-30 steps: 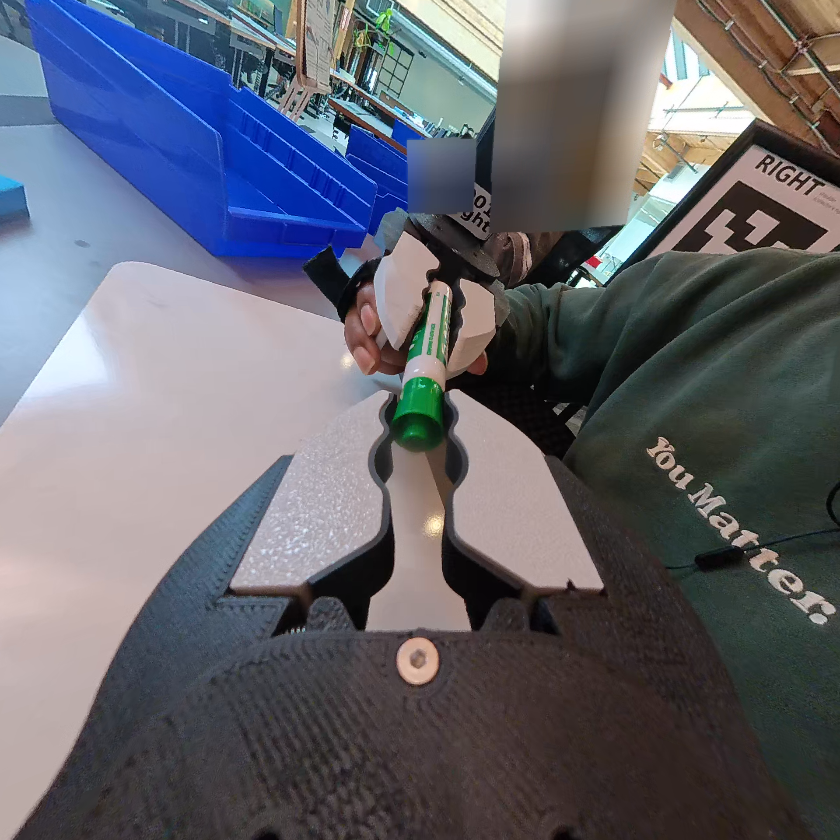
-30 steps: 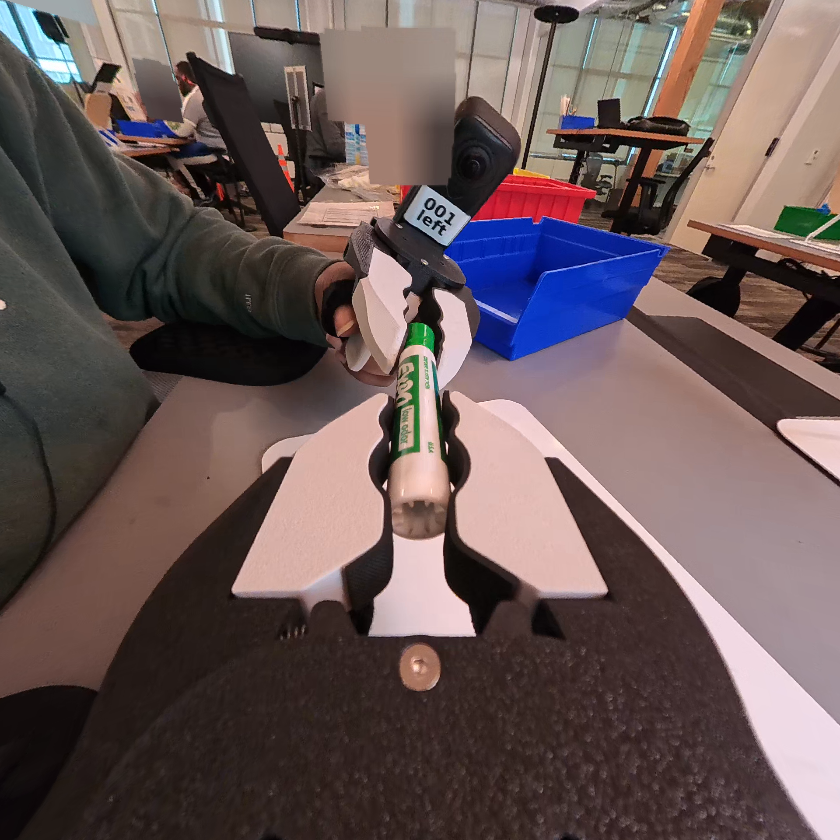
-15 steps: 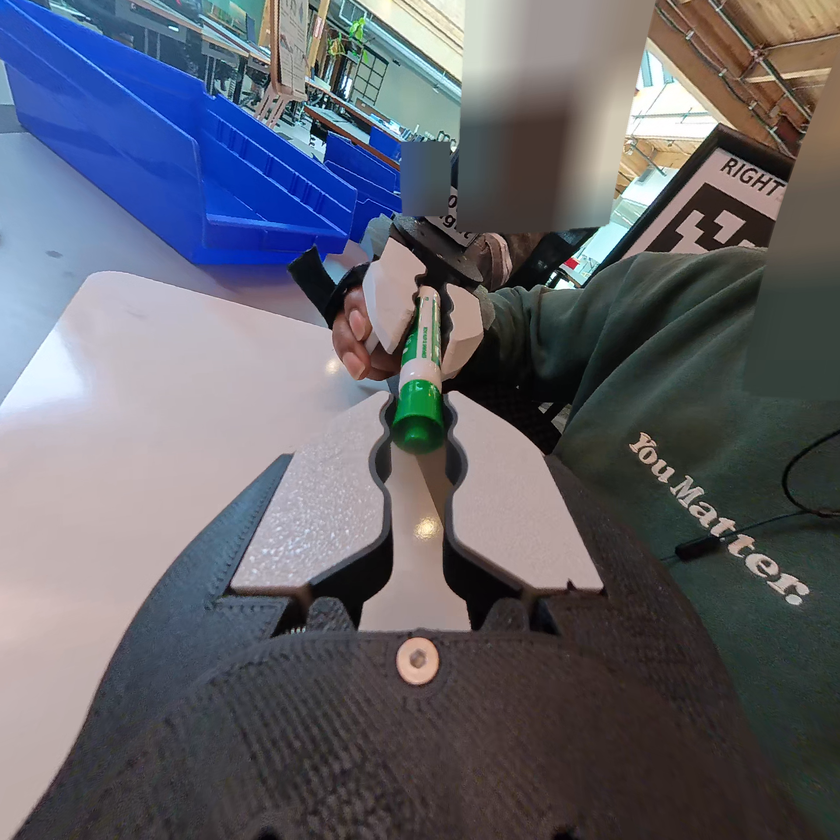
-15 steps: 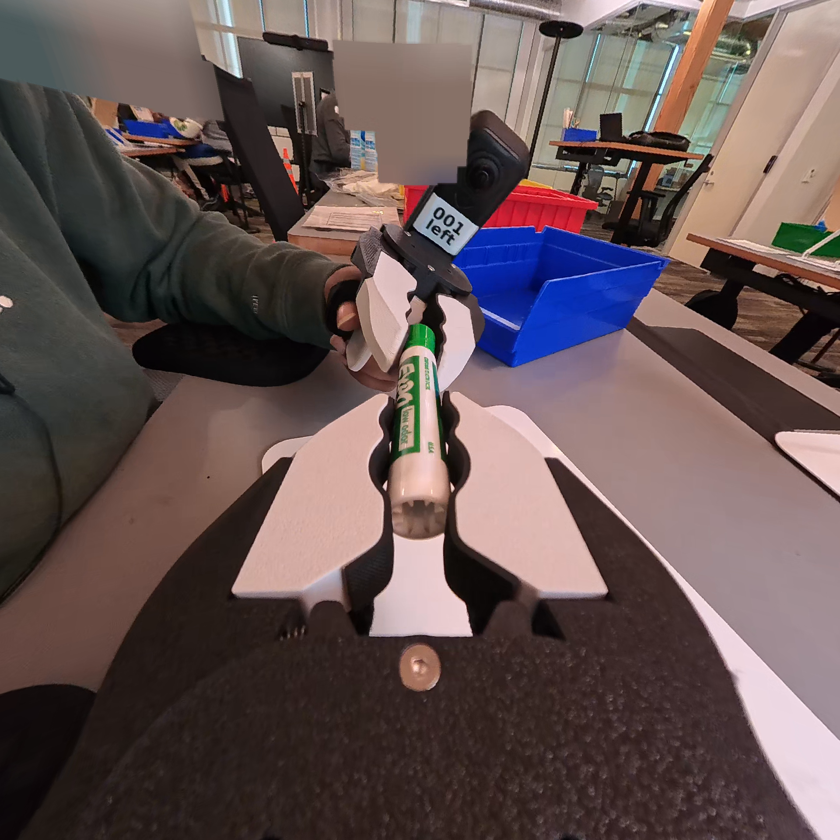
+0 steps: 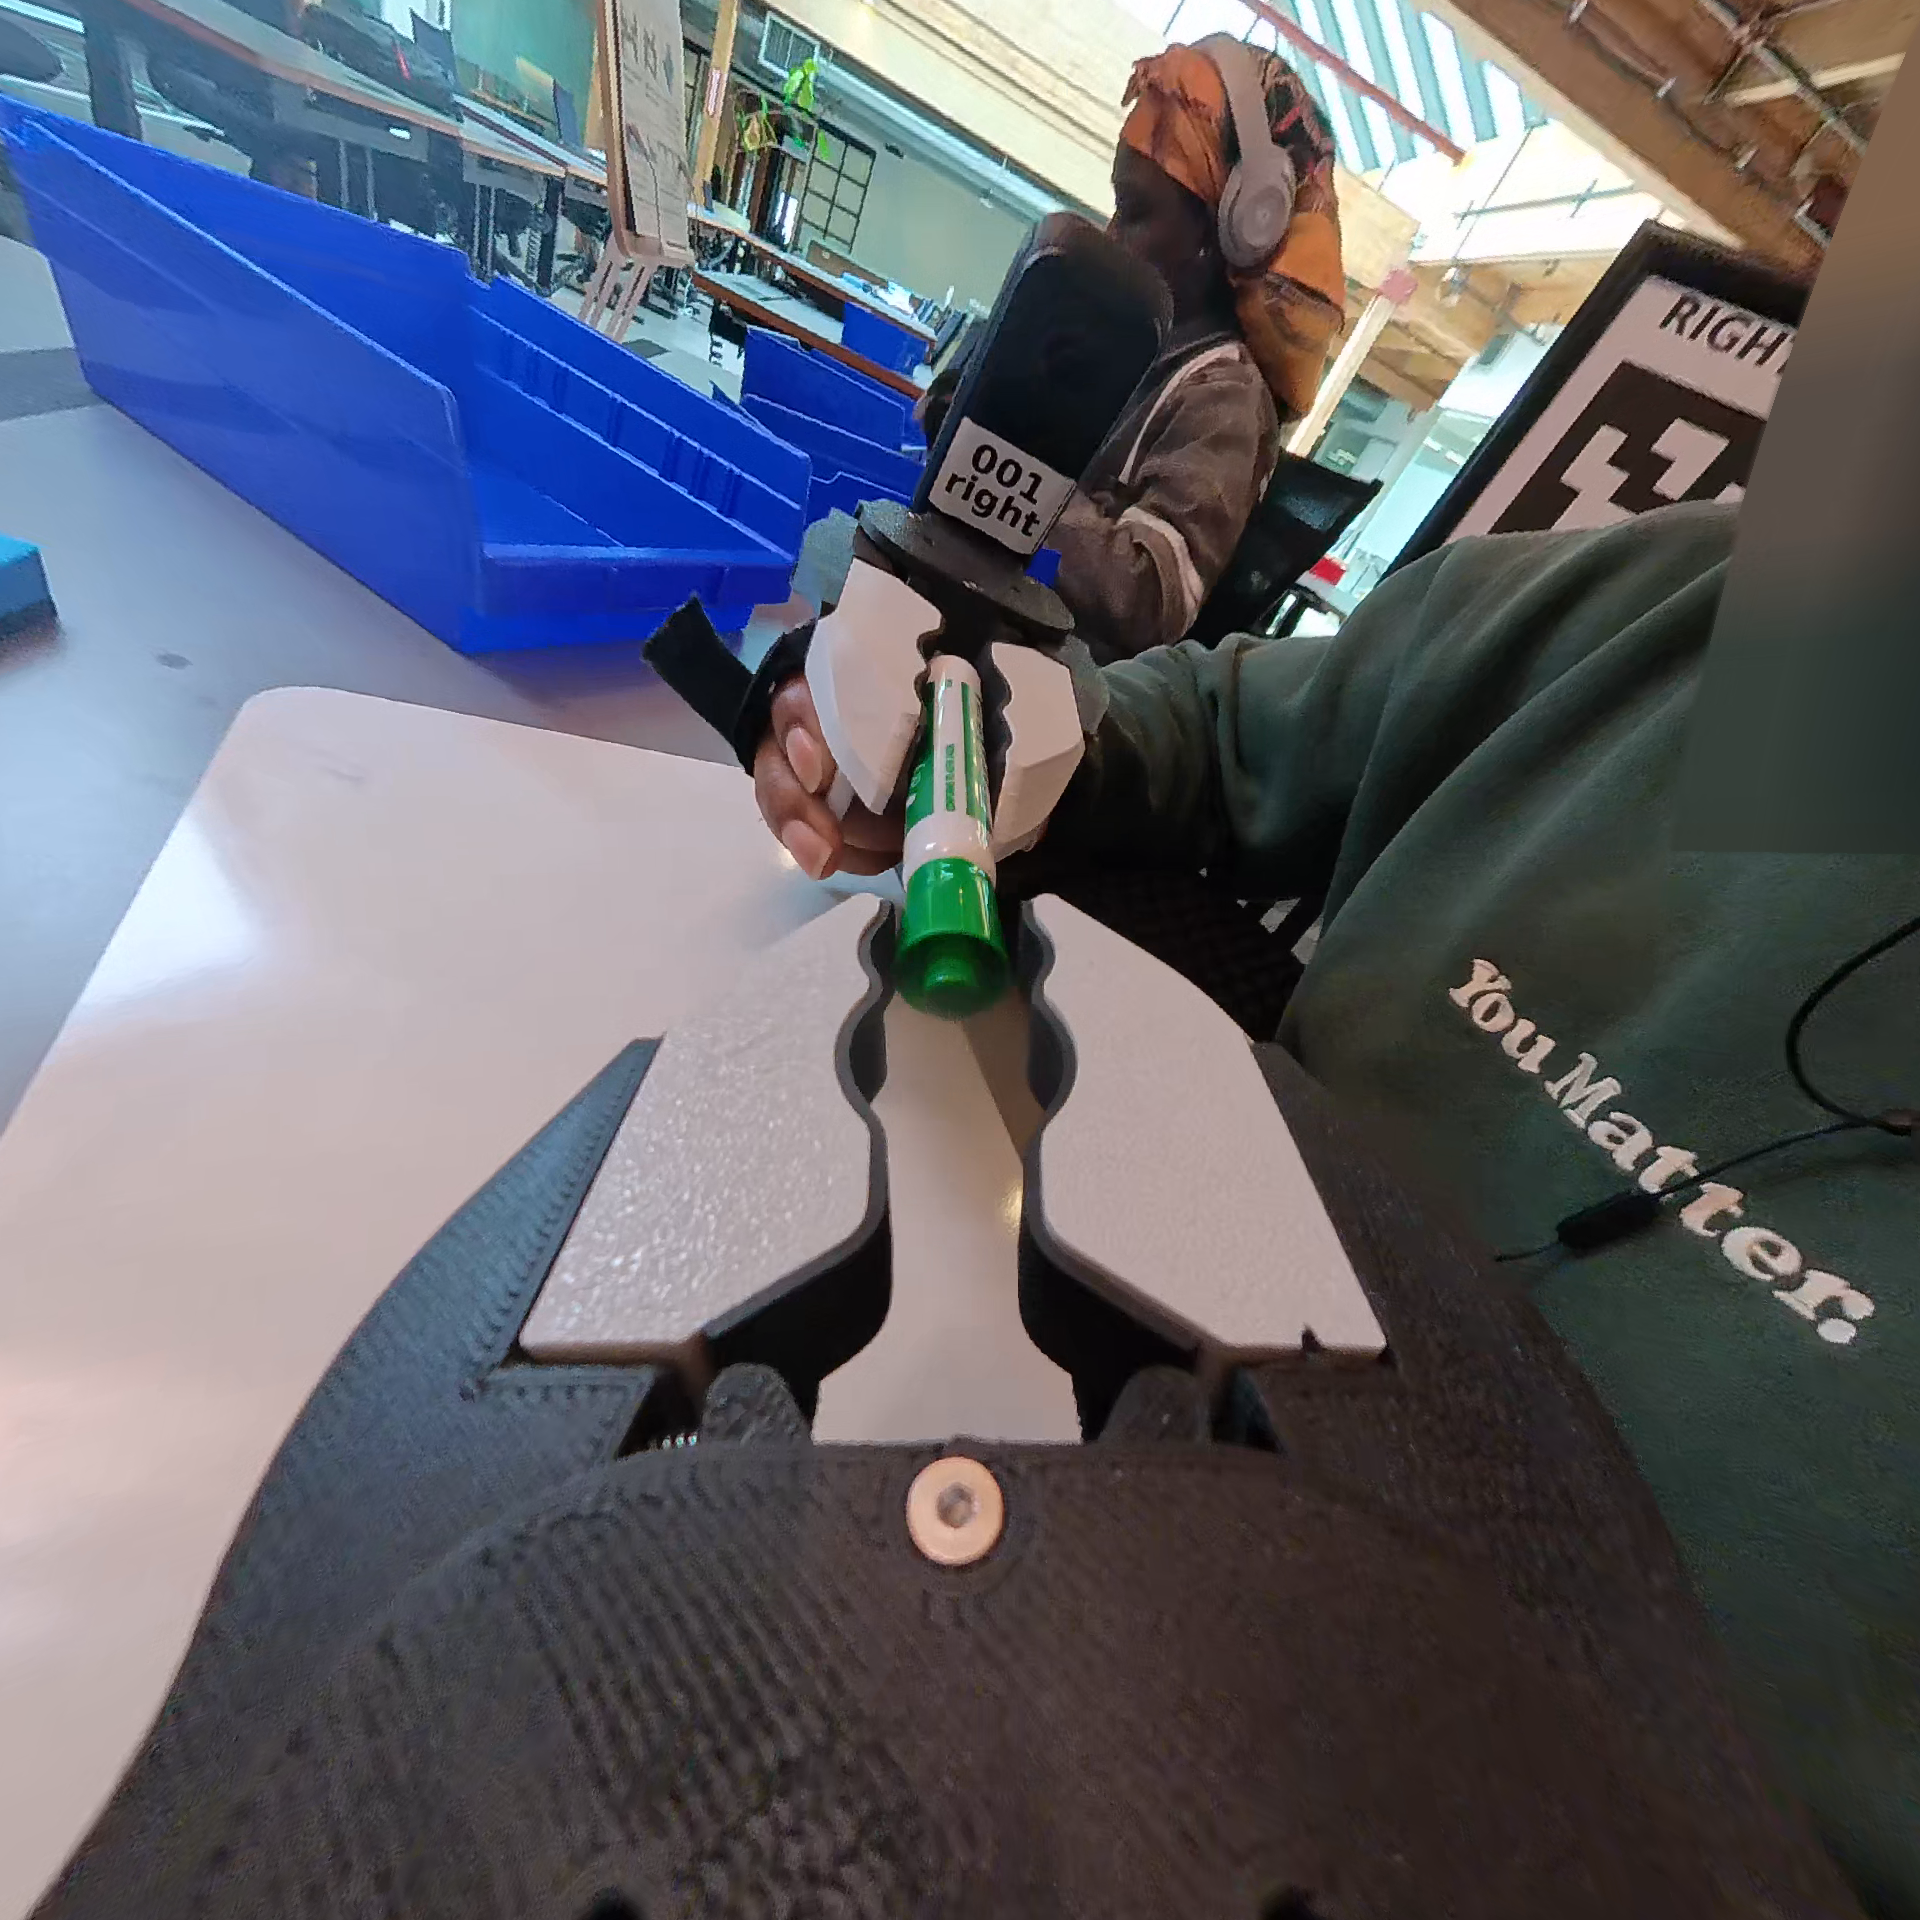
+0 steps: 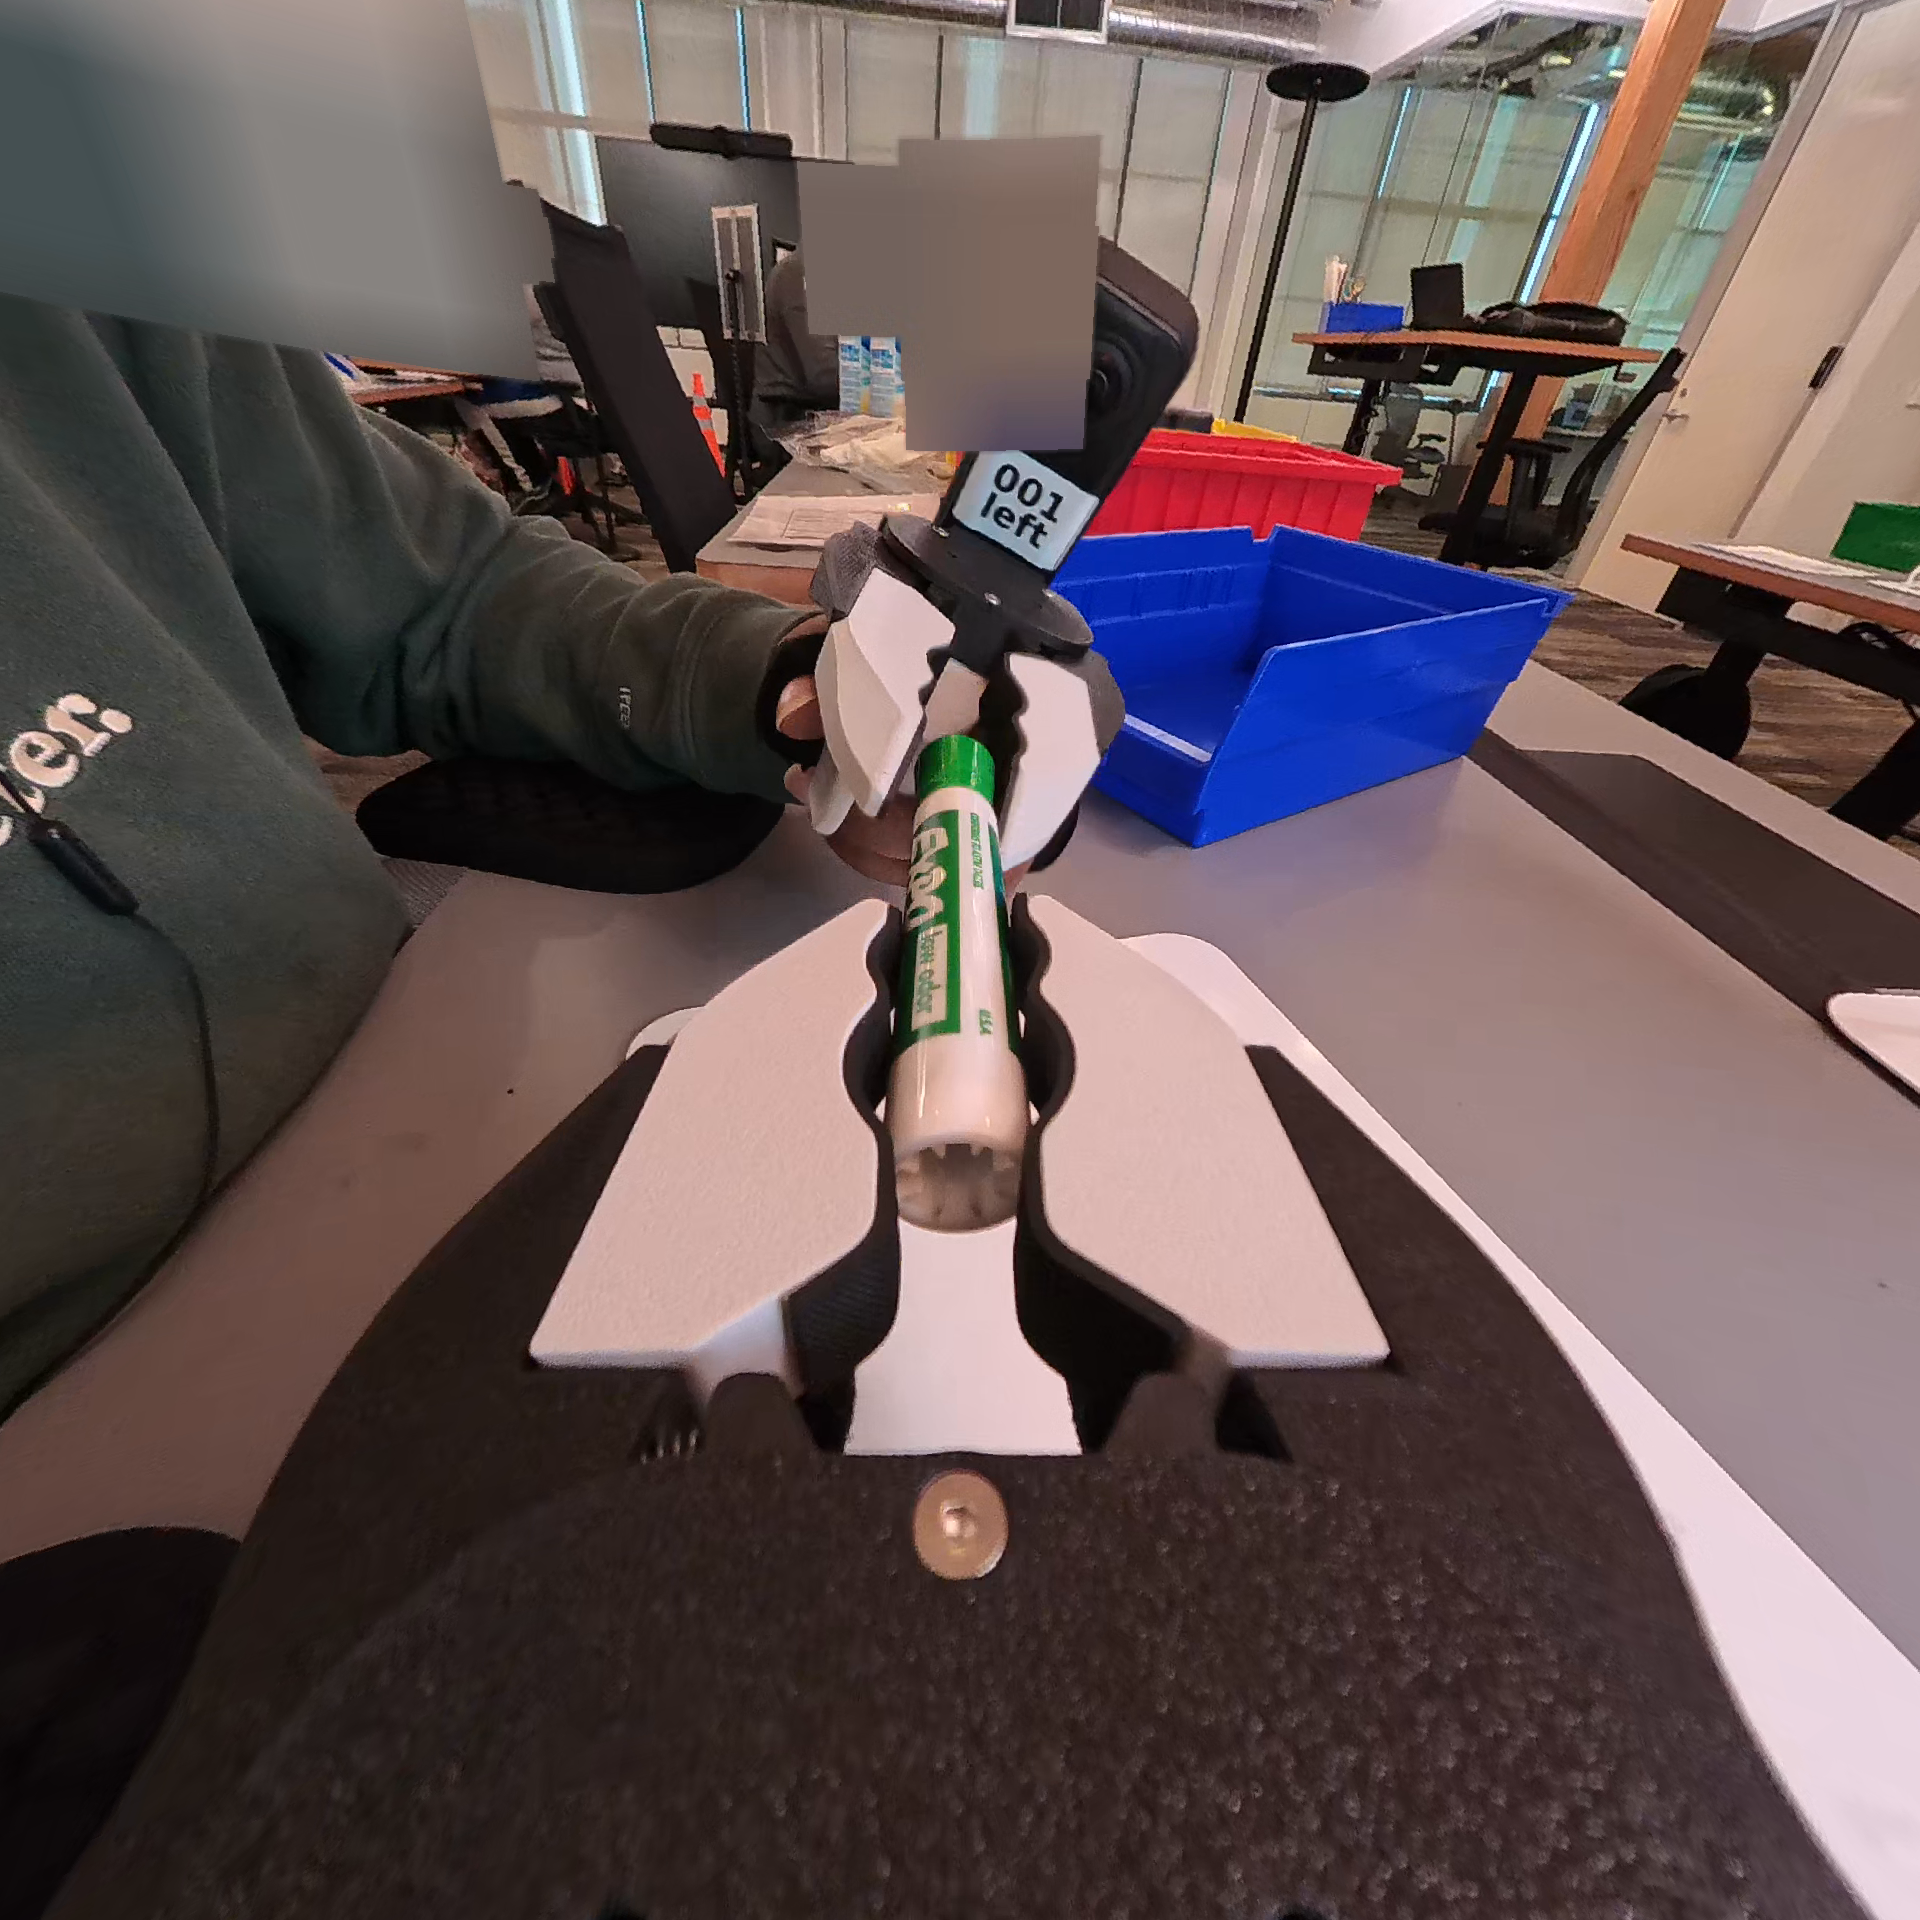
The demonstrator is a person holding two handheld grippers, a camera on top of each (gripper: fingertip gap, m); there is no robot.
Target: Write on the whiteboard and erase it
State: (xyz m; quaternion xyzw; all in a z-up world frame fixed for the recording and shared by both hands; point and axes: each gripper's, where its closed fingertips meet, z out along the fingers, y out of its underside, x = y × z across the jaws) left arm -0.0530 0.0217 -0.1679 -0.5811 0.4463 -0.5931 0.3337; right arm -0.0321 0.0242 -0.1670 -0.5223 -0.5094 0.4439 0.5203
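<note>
Both claws hold one green marker point(image 5: 945, 821) end to end above the whiteboard point(image 5: 364, 935), which lies flat on the grey desk point(image 6: 1507, 987). The right claw point(image 6: 956, 997) is clamped on the white barrel. The left claw point(image 5: 951, 961) is closed on the green cap point(image 5: 948, 935); the cap is seated on the barrel. Compared with one second ago, the grip points are unchanged and the cap has not separated. The pair has shifted slightly, and the marker leans a little more steeply in the right wrist view. Blue bins point(image 5: 416, 436) stand beyond the whiteboard, apart from it. A blue bin point(image 6: 1320, 675) sits on the desk behind the left claw.
</note>
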